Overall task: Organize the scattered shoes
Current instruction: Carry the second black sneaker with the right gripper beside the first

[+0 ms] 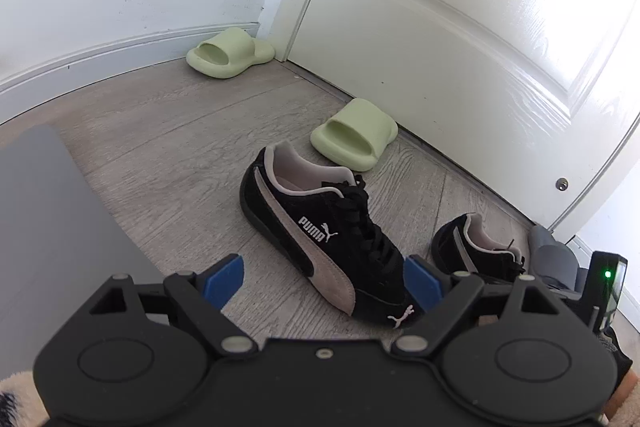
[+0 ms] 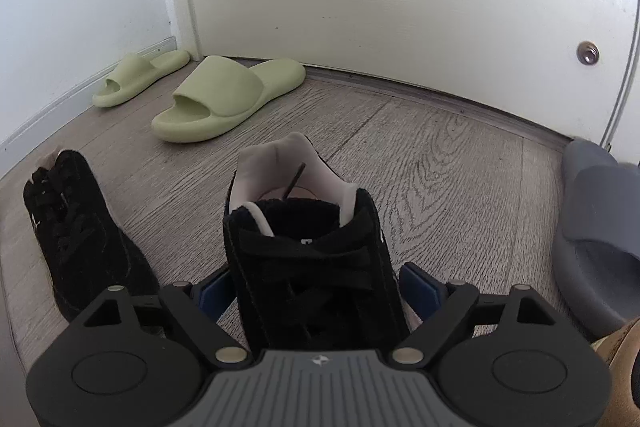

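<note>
Two black suede sneakers with pinkish-grey stripes lie on the wood floor. In the left wrist view one sneaker [image 1: 320,239] lies diagonally, its toe between the blue fingers [image 1: 222,281] of my left gripper [image 1: 323,283], which is open; the other sneaker [image 1: 476,251] is to the right. In the right wrist view that second sneaker [image 2: 308,251] points heel-away between the fingers of my right gripper [image 2: 316,289], which is open around its laced front. The first sneaker [image 2: 80,235] lies to the left. Two pale green slides [image 1: 230,53] [image 1: 354,135] rest near the door.
A white door [image 2: 400,7] with a door stop [image 2: 587,53] closes off the far side, and a white wall with a baseboard [image 1: 100,55] runs along the left. A grey slide [image 2: 596,243] lies at the right. A grey flat surface [image 1: 40,227] stands at the near left.
</note>
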